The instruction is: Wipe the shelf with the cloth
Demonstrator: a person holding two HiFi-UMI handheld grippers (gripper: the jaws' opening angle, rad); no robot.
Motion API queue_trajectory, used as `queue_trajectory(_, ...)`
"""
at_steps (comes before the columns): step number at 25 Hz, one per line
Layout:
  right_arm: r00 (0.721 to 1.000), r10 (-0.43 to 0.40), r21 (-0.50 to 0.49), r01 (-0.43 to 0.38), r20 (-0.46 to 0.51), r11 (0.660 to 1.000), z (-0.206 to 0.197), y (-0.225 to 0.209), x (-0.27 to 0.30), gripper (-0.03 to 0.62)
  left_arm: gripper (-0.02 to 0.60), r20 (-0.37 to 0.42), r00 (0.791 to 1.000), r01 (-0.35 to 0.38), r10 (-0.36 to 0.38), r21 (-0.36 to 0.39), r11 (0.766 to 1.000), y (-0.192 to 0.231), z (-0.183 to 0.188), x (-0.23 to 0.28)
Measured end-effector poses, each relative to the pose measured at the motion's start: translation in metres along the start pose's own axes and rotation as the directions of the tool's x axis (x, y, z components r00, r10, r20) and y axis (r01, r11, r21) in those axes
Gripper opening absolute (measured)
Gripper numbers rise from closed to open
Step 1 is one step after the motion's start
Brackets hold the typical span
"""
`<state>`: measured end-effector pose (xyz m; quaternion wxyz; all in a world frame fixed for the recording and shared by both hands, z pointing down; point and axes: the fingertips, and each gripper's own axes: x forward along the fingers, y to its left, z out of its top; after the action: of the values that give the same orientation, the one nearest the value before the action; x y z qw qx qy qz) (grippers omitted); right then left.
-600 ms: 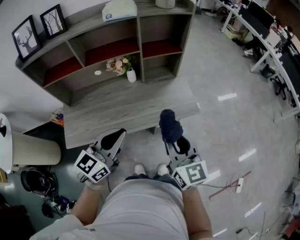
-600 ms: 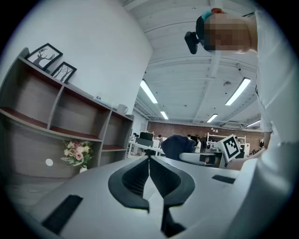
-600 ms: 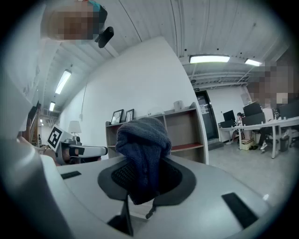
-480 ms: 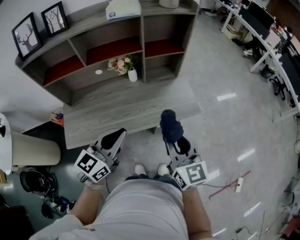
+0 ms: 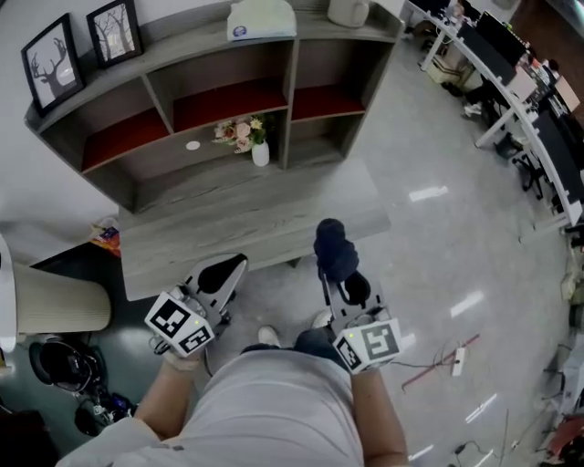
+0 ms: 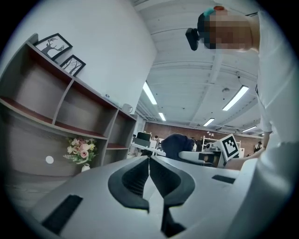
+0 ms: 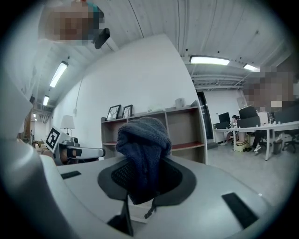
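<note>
The grey wooden shelf [image 5: 294, 100] with red-backed compartments stands ahead, a low grey ledge [image 5: 246, 223] in front of it. A dark blue knitted cloth [image 5: 334, 248] is bunched in my right gripper [image 5: 335, 270], which is shut on it just short of the ledge's front edge. In the right gripper view the cloth [image 7: 144, 148] stands up between the jaws of the right gripper [image 7: 145, 176] and hides the middle of the shelf [image 7: 187, 128]. My left gripper [image 5: 224, 270] hovers at the ledge's front left. Its jaws meet with nothing in them, as the left gripper [image 6: 149, 161] view shows.
A small vase of flowers [image 5: 255, 141] and a white disc [image 5: 192, 145] sit in the middle compartment. Picture frames [image 5: 50, 68] and a tissue box [image 5: 260, 18] are on top. A pale round stool [image 5: 55, 306] stands left. Office desks [image 5: 520, 82] line the right, and a cable [image 5: 447, 356] lies on the floor.
The head view has shifted a little, so the shelf sits slightly further right. Both grippers keep their places, and the cloth stays in the right one.
</note>
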<state>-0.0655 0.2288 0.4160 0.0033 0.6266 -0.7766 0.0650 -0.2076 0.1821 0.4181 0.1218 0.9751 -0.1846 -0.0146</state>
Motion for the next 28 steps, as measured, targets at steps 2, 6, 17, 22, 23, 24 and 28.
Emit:
queue_trajectory(2, 1.0, -0.01, 0.012, 0.01, 0.004, 1.0, 0.001, -0.004, 0.006, 0.091, 0.018, -0.004, 1.0, 0.003, -0.003, 0.004, 1.0, 0.002, -0.002, 0.0)
queue_trajectory(6, 1.0, -0.016, 0.041, 0.015, 0.014, 0.999, 0.0, -0.018, 0.022, 0.091, 0.02, -0.013, 1.0, -0.015, 0.015, 0.003, 1.0, 0.014, -0.005, 0.004)
queue_trajectory(17, 0.996, 0.083, 0.099, -0.084, 0.015, 0.992, -0.002, -0.096, 0.098, 0.092, 0.02, -0.017, 0.989, -0.149, 0.149, 0.019, 0.989, 0.063, 0.004, 0.069)
queue_trajectory(22, 0.991, 0.137, 0.106, -0.137, 0.007, 0.985, 0.009, -0.145, 0.133, 0.091, 0.02, -0.002, 0.977, -0.215, 0.215, -0.004, 0.977, 0.08, 0.017, 0.118)
queue_trajectory(23, 0.989, 0.145, 0.112, -0.145, 0.005, 0.983, 0.01, -0.155, 0.139, 0.091, 0.02, -0.001, 0.974, -0.225, 0.225, -0.004, 0.974, 0.081, 0.019, 0.128)
queue_trajectory(24, 0.988, 0.154, 0.118, -0.154, 0.003, 0.981, 0.011, -0.164, 0.145, 0.092, 0.02, -0.001, 0.972, -0.235, 0.235, -0.003, 0.972, 0.082, 0.021, 0.138)
queue_trajectory(28, 0.981, 0.196, 0.136, -0.194, -0.005, 0.972, 0.016, -0.198, 0.167, 0.091, 0.02, -0.005, 0.959, -0.284, 0.284, -0.001, 0.959, 0.087, 0.026, 0.172)
